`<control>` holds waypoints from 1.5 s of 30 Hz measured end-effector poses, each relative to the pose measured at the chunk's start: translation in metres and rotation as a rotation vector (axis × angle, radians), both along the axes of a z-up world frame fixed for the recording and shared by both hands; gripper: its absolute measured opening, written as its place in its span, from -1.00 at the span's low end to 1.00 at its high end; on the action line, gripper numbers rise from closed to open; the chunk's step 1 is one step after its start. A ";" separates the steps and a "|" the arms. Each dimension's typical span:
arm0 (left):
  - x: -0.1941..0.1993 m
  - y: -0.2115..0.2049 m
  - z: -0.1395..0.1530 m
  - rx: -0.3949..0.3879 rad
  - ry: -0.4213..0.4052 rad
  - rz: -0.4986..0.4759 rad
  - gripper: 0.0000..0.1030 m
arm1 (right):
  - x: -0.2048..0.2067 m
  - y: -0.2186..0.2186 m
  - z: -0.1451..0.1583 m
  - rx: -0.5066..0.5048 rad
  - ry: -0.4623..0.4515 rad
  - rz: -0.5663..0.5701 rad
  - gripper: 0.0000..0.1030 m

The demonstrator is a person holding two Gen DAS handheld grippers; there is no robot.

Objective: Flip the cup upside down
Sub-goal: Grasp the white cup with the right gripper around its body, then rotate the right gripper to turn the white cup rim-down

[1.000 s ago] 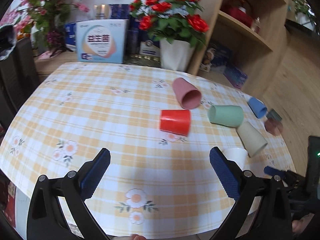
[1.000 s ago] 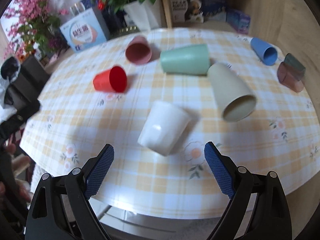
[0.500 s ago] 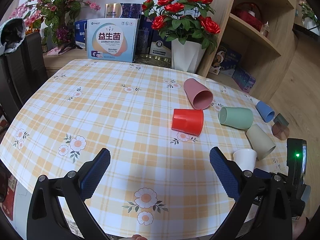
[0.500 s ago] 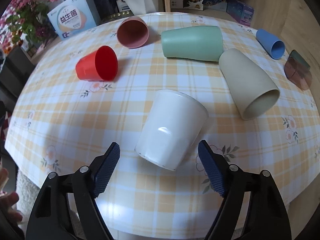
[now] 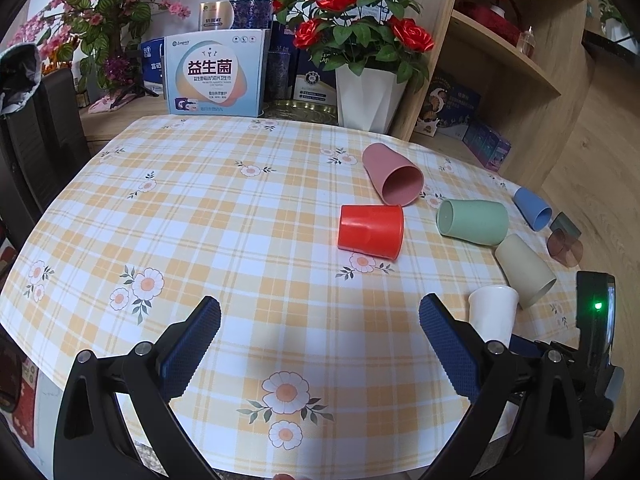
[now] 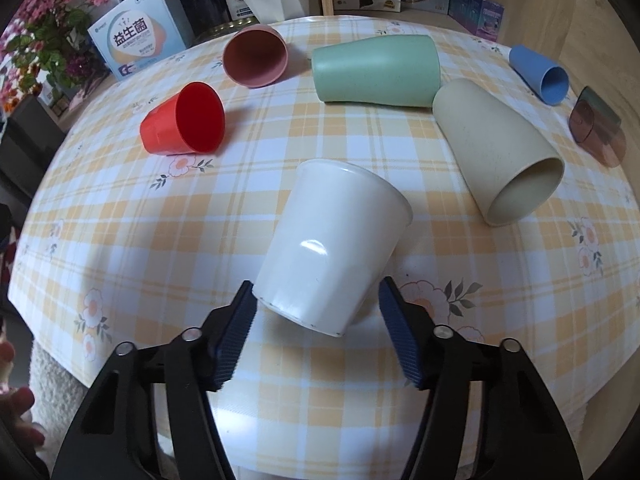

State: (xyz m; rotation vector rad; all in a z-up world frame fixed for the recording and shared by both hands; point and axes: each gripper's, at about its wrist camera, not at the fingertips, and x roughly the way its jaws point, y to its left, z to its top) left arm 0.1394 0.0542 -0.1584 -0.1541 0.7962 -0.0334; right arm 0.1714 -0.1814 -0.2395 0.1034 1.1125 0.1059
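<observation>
A white cup lies on its side on the checked tablecloth, base toward me, mouth pointing away. My right gripper is open, its blue pads either side of the cup's base, the left pad very near it, the right pad a little apart. In the left wrist view the white cup sits just right of my left gripper, which is open and empty above the near table edge.
More cups lie on their sides: red, pink, green, beige, blue, and tinted translucent ones at the right edge. Boxes and a rose pot stand behind the table; wooden shelves on the right.
My right gripper has moved forward and narrowed, so its pads now flank the white cup's base. The left gripper has pulled back slightly and stayed open.
</observation>
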 end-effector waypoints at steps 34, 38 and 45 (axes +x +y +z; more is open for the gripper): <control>0.002 -0.006 -0.006 -0.024 0.048 -0.036 0.88 | -0.008 -0.048 0.001 0.088 -0.027 -0.134 0.03; 0.003 -0.006 -0.006 -0.024 0.049 -0.036 0.88 | -0.012 -0.049 0.010 0.064 -0.050 -0.110 0.02; 0.002 -0.007 -0.006 -0.029 0.048 -0.035 0.88 | -0.019 -0.052 0.019 0.049 -0.059 -0.080 -0.02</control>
